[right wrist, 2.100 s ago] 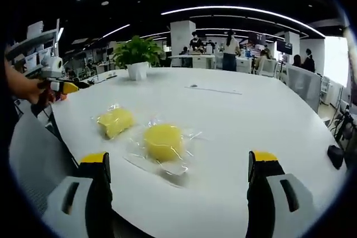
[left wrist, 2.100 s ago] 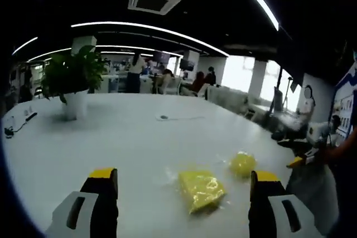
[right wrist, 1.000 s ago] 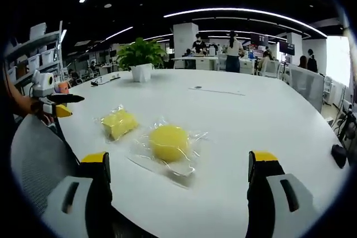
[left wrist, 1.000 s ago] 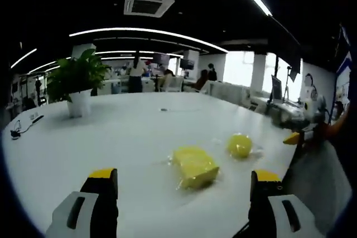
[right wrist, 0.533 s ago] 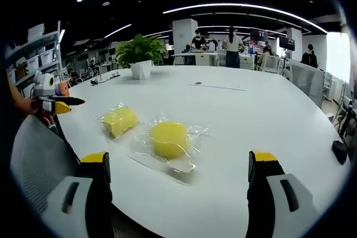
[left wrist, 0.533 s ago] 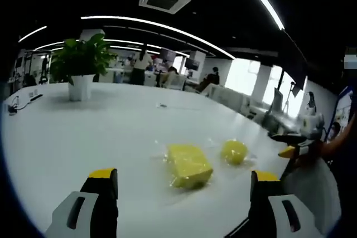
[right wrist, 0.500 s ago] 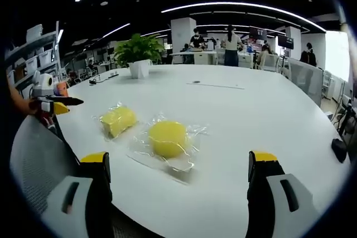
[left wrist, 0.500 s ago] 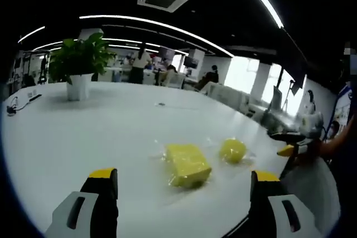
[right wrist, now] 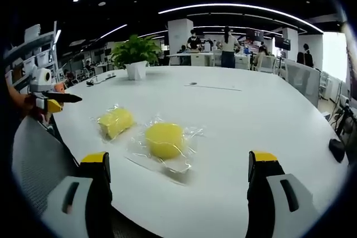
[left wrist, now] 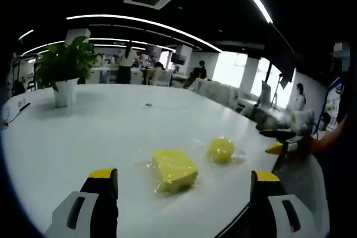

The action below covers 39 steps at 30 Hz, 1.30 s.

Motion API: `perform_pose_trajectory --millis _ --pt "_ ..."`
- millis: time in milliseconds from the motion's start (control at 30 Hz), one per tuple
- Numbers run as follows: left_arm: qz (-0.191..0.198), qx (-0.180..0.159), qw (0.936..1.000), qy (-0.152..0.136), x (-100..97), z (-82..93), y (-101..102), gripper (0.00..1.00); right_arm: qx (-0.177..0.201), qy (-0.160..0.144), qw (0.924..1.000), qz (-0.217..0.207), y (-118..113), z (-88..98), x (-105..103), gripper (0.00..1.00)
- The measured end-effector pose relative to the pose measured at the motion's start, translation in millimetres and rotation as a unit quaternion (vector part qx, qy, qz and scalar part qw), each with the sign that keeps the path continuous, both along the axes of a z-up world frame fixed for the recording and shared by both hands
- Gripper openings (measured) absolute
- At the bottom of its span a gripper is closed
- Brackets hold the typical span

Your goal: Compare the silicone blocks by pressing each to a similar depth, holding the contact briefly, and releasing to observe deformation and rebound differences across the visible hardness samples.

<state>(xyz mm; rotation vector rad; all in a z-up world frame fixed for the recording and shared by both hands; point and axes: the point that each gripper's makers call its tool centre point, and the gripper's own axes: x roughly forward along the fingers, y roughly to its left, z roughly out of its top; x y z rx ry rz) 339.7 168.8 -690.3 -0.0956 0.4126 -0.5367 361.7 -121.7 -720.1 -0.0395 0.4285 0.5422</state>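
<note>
Two yellow silicone blocks in clear plastic wrap lie near the edge of a white table. The rectangular block is beside the round block. My left gripper hangs open above the table edge, short of the rectangular block and touching nothing. My right gripper is open too, with the round block ahead between its jaws and apart from them. In the left gripper view the right gripper comes in from the right, held in a hand. The left gripper enters the right gripper view from the left.
A potted plant stands far back on the table, with a thin cable lying beyond the blocks. A grey chair back sits by the near edge. A dark object is at the right. People sit at distant desks.
Both views have shifted a little with the hands; in the left gripper view the blocks now lie slightly further left. The blocks stay put and both grippers remain open.
</note>
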Motion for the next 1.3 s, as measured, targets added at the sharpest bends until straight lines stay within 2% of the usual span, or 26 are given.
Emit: perform_pose_trajectory --millis 67,100,133,200,267,300,367,433,567,633,767,833,933,1067,1200,1300 --pt "0.001 -0.011 0.9999 -0.006 8.0 10.1 -0.3 1.00 -0.001 -0.022 0.9997 0.011 4.0 7.8 0.2 0.96" --pt "0.002 -0.037 0.9993 -0.002 15.6 18.2 -3.8 1.00 -0.001 -0.025 0.9996 0.010 3.5 9.0 0.0 0.96" --pt "0.001 -0.045 0.9990 -0.001 20.3 23.3 -6.1 1.00 -0.003 -0.026 0.9996 0.008 2.1 8.5 0.6 0.96" --pt "-0.003 -0.044 0.9990 -0.007 34.2 34.5 -12.7 1.00 0.004 -0.024 0.9997 0.005 1.3 8.7 0.9 0.96" --pt "-0.001 -0.030 0.9995 0.003 49.1 41.9 -20.2 1.00 0.002 -0.026 0.9997 0.006 1.2 9.4 1.1 0.96" --pt "0.004 -0.044 0.9989 0.017 56.9 47.0 -25.0 1.00 0.002 -0.025 0.9997 0.008 2.1 8.7 0.9 0.96" --pt "0.005 -0.067 0.9977 -0.008 74.4 64.6 -34.4 1.00 0.001 -0.024 0.9997 0.012 3.0 8.2 0.4 0.96" --pt "0.003 -0.062 0.9980 -0.009 83.0 69.8 -40.2 1.00 -0.001 -0.024 0.9996 0.013 3.5 8.0 0.2 0.96" --pt "-0.006 -0.085 0.9963 -0.008 100.3 79.8 -57.8 1.00 0.002 -0.022 0.9997 0.011 2.7 7.3 1.1 0.96" --pt "-0.011 -0.090 0.9959 0.000 107.8 75.8 -68.0 1.00 0.002 -0.023 0.9996 0.015 3.9 7.4 0.9 0.96" --pt "-0.016 -0.095 0.9947 0.033 119.4 56.6 -85.7 1.00 0.000 -0.026 0.9995 0.017 4.3 8.5 1.4 0.96" --pt "-0.022 -0.101 0.9940 0.038 124.8 49.9 -94.9 1.00 0.002 -0.025 0.9996 0.013 2.7 8.4 2.0 0.96" --pt "-0.031 -0.101 0.9926 0.059 129.6 35.8 -109.8 1.00 0.004 -0.025 0.9996 0.013 2.5 8.3 2.2 0.96" --pt "-0.046 -0.104 0.9894 0.090 133.5 13.5 -132.4 1.00 0.006 -0.025 0.9995 0.016 4.3 9.2 1.6 0.96" --pt "-0.044 -0.116 0.9849 0.121 136.8 -4.9 -147.5 1.00 0.009 -0.023 0.9996 0.014 3.5 8.5 2.0 0.96" --pt "-0.035 -0.112 0.9822 0.147 140.2 -21.7 -155.7 1.00 0.008 -0.024 0.9995 0.017 4.7 8.5 2.0 0.96"
